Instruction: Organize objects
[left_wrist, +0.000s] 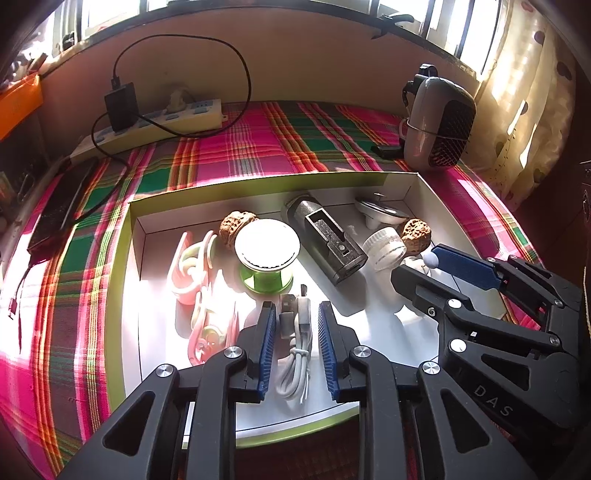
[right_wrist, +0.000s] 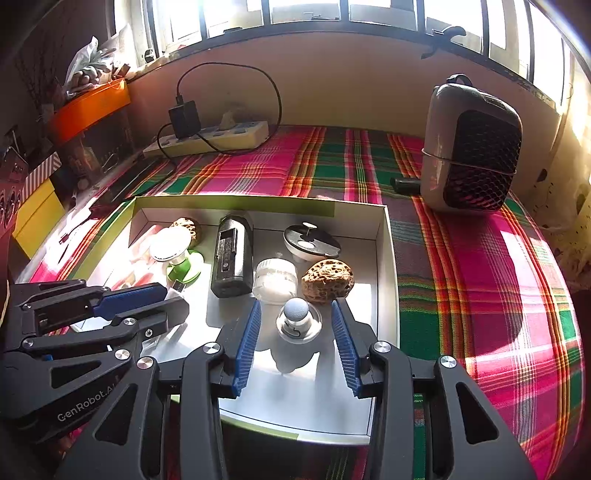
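Observation:
A shallow white box with a green rim lies on the plaid cloth and holds several small things. My left gripper is open, its fingers either side of a coiled white USB cable. My right gripper is open around a small clear-based knob with a grey ball top; it also shows in the left wrist view. Also in the box are a green spool, a black cylinder, two walnuts, a white jar and pink hooks.
A grey fan heater stands at the back right of the cloth. A power strip with a black charger and cable lies at the back left. A dark phone lies left of the box. Orange and yellow boxes sit far left.

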